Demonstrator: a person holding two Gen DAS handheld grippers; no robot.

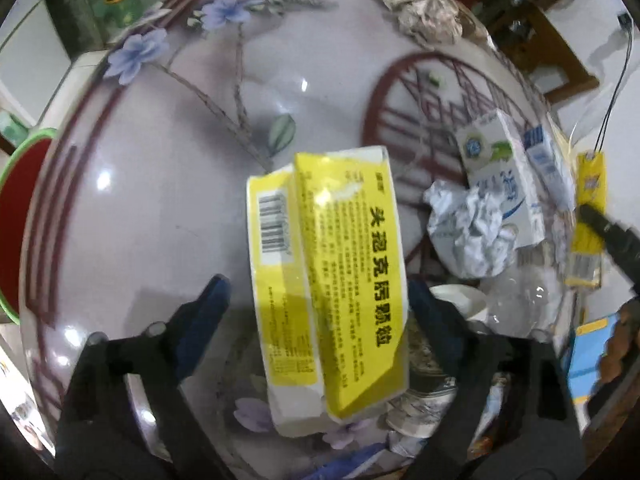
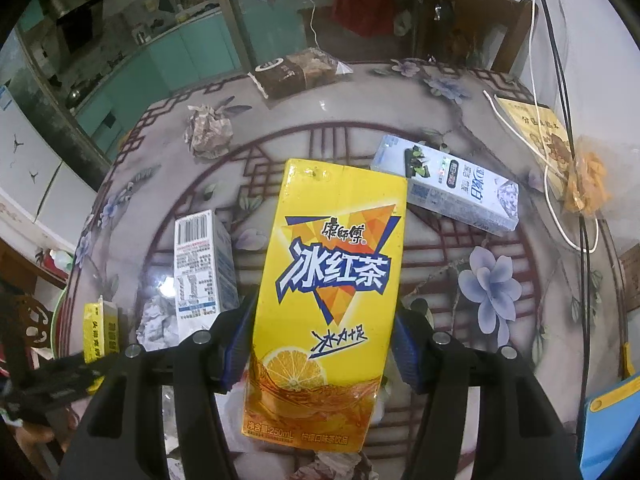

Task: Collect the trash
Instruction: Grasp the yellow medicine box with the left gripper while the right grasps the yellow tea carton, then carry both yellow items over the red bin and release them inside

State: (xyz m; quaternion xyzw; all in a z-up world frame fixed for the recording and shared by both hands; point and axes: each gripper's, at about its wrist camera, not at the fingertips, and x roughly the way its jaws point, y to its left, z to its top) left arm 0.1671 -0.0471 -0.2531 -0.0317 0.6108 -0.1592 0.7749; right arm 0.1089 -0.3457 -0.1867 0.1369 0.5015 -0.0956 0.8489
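A: Round glass-topped table (image 2: 472, 120) with a red lattice and flower print, litter all over it. Your right gripper (image 2: 316, 344) clamps the yellow iced tea carton (image 2: 332, 280), lifted off the top.

B: What's printed on it?

A: 康师傅 冰红茶, 250mL. Keep that squeeze steady. Your left gripper (image 1: 316, 300) straddles the yellow-and-white medicine box (image 1: 332, 280); its left pad stands clear, so centre over the box before squeezing.

i see a glossy round floral table (image 2: 460, 120), teal kitchen cabinets (image 2: 180, 56) beyond, and a wooden chair (image 2: 480, 20) behind.
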